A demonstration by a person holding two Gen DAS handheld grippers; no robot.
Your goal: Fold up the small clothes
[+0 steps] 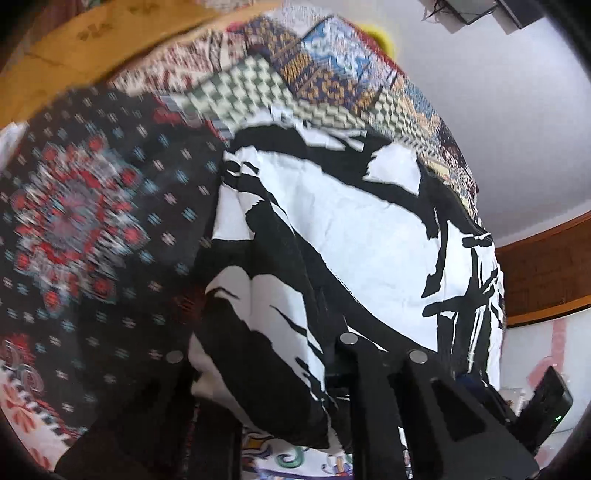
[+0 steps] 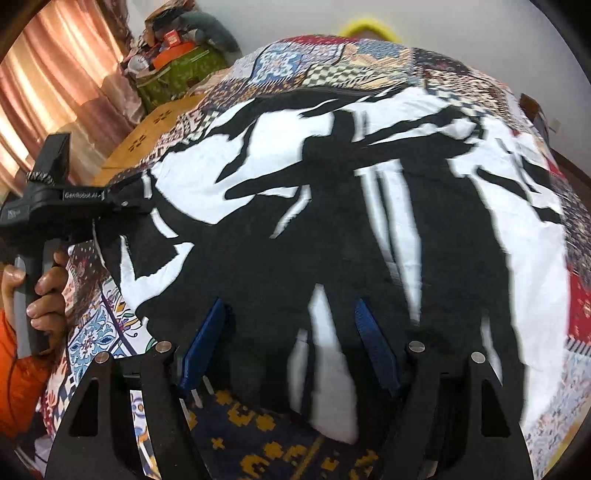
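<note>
A black-and-white patterned garment (image 1: 351,221) (image 2: 332,221) lies spread over a patchwork bedspread (image 1: 92,221) (image 2: 332,59). My left gripper (image 1: 291,325) is shut on a bunched edge of it, and the cloth hides the fingertips. In the right wrist view the left gripper (image 2: 144,206) pinches the garment's left edge, with a person's hand (image 2: 44,295) on its handle. My right gripper (image 2: 290,306) stands open over the near hem. Its blue pads (image 2: 207,347) are wide apart, with cloth lying between them.
A wooden board (image 1: 110,29) (image 2: 147,129) borders the bed's far left side. A pile of clutter (image 2: 177,55) and a pink curtain (image 2: 55,74) stand behind it. A black device with a green light (image 1: 543,410) sits at the lower right.
</note>
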